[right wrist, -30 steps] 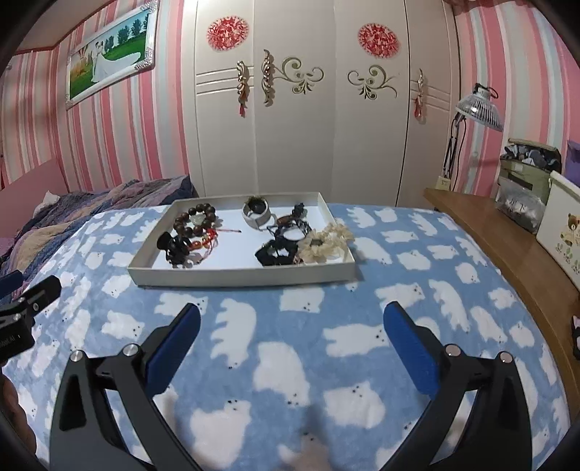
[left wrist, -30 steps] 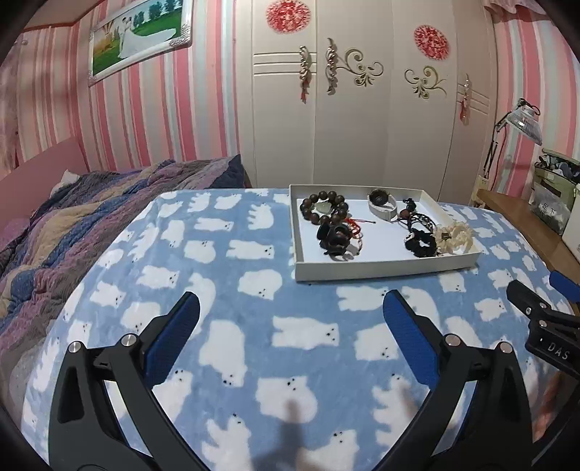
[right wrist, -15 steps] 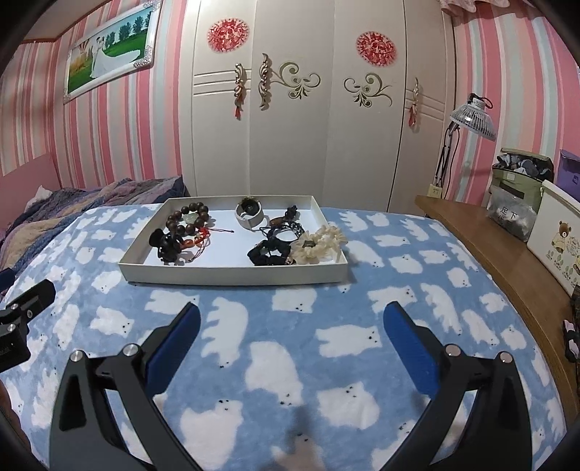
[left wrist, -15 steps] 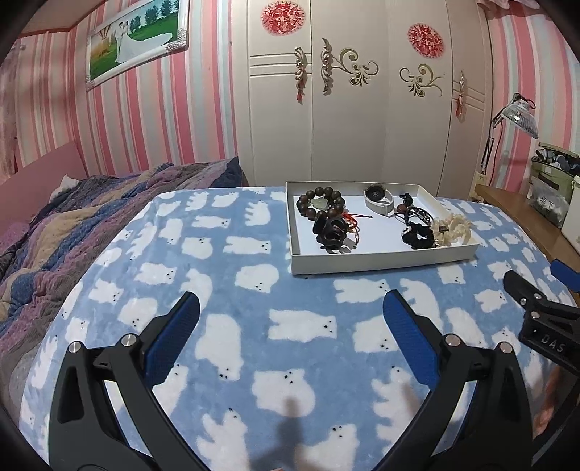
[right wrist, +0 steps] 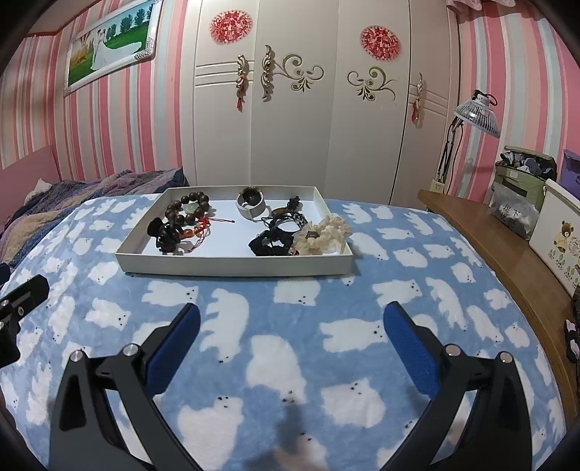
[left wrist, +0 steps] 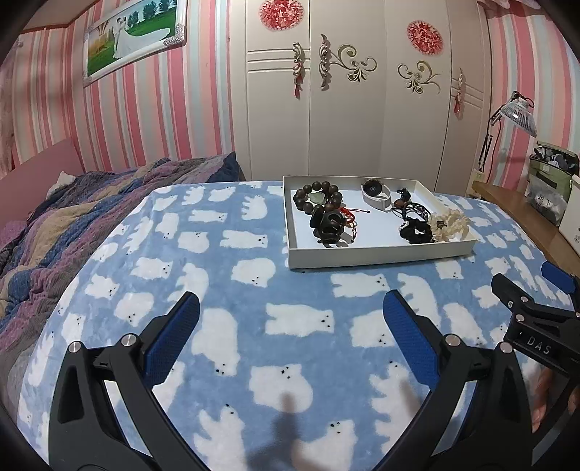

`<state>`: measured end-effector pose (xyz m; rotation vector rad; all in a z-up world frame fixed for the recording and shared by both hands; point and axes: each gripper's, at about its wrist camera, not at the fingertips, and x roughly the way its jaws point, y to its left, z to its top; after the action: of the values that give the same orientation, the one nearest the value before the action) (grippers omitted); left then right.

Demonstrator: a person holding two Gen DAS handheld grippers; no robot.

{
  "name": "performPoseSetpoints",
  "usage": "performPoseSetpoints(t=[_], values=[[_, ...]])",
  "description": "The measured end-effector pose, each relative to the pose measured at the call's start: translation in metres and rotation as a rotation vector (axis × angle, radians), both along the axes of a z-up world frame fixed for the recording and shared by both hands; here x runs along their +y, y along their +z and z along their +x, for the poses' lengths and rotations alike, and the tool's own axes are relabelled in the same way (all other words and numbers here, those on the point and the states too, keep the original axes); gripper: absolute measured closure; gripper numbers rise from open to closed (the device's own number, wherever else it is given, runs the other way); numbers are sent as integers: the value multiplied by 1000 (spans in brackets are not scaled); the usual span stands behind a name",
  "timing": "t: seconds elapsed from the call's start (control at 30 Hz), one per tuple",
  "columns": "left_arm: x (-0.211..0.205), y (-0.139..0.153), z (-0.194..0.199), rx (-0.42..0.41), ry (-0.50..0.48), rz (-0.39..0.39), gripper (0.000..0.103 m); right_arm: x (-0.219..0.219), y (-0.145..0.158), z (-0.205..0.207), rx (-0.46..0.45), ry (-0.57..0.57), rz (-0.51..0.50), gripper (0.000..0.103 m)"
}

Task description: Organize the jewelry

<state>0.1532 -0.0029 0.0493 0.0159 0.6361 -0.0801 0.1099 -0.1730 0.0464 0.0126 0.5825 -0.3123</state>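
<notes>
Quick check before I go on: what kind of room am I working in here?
Most likely a bedroom: a bed under a polar-bear blanket, a white wardrobe behind it, and a framed wedding photo on striped wallpaper.

Bear blanket, wardrobe, lamp.

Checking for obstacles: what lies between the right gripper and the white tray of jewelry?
Only bare blue polar-bear blanket separates the open right gripper from the shallow white tray; the right wrist view shows it plainly.
</notes>
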Motion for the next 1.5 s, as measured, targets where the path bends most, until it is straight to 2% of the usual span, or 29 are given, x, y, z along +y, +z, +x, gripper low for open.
performPoseSetpoints(t=[1.5], values=[[5,-2,3,2,7,-5,3,-2,4,-3,-17,-12,-1,2]])
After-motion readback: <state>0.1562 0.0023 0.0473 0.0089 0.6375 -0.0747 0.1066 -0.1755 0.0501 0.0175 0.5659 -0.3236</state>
